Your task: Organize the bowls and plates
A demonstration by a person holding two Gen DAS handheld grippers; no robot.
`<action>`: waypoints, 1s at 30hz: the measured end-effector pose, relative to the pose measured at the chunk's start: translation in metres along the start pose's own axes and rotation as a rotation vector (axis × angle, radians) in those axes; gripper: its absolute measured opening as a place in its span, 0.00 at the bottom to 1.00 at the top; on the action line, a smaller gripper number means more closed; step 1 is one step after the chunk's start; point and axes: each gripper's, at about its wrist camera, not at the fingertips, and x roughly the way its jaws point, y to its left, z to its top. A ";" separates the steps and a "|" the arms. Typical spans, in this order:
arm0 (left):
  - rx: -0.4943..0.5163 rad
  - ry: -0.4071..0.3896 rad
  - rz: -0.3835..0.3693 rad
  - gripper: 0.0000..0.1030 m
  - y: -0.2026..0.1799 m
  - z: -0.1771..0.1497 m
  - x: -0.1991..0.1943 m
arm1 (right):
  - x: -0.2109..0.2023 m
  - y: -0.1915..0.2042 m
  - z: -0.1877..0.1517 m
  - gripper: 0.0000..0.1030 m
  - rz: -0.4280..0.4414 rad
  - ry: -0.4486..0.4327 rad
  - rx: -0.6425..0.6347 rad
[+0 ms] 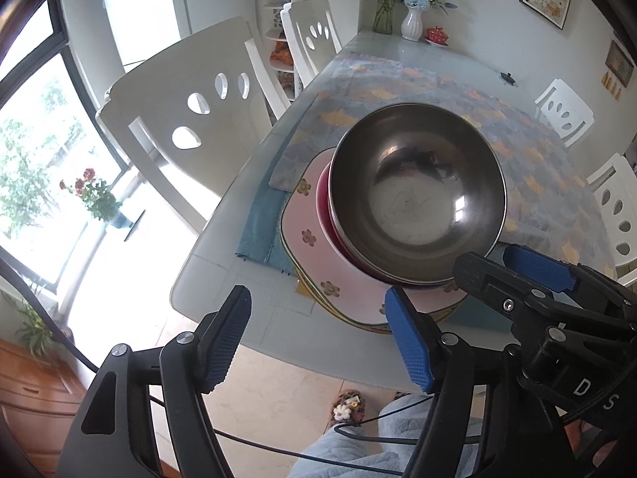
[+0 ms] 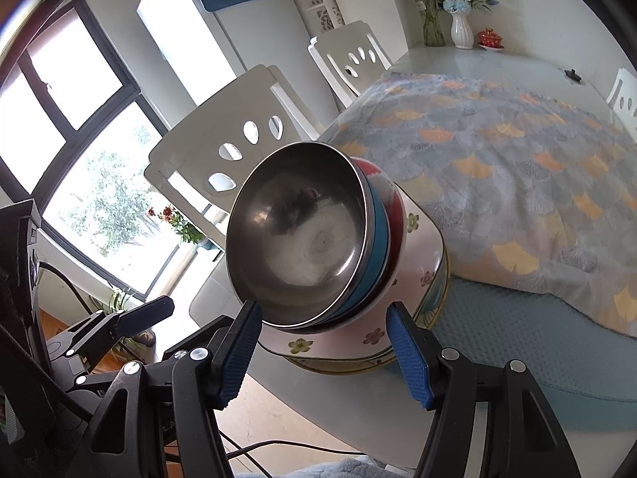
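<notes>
A steel bowl (image 1: 418,195) sits on top of a stack of bowls, with a red bowl (image 1: 324,211) under it, on a pink flowered plate (image 1: 314,263) that lies on other plates at the table's near corner. In the right wrist view the steel bowl (image 2: 298,235) tops a blue bowl (image 2: 380,235) and a red-and-white bowl (image 2: 374,171) on the pink plate (image 2: 422,239). My left gripper (image 1: 318,310) is open and empty, just short of the plate's near edge. My right gripper (image 2: 324,322) is open, its fingers either side of the stack's near rim.
The table (image 1: 223,275) has a blue placemat (image 1: 258,227) and a fan-patterned cloth (image 2: 517,159). White chairs (image 1: 187,119) stand along the left side. Vases (image 1: 412,20) and a red dish stand at the far end. The right gripper (image 1: 529,279) shows in the left wrist view.
</notes>
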 end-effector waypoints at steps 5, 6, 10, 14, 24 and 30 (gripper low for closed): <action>-0.030 -0.013 -0.006 0.68 0.003 -0.004 -0.005 | -0.005 0.001 0.000 0.61 0.007 -0.016 -0.010; -0.031 -0.015 -0.004 0.68 0.002 -0.005 -0.005 | -0.006 0.002 -0.001 0.61 0.009 -0.020 -0.013; -0.025 -0.024 0.008 0.68 -0.002 -0.009 -0.010 | -0.008 -0.001 -0.003 0.61 0.021 -0.020 -0.009; -0.033 -0.024 0.012 0.68 -0.004 -0.011 -0.013 | -0.008 -0.002 -0.005 0.61 0.039 -0.015 -0.013; -0.018 0.005 -0.067 0.68 -0.045 -0.020 -0.015 | -0.025 -0.035 -0.014 0.61 0.086 -0.018 -0.016; 0.110 0.022 -0.214 0.68 -0.123 -0.019 -0.008 | -0.036 -0.109 -0.021 0.61 0.062 0.042 0.113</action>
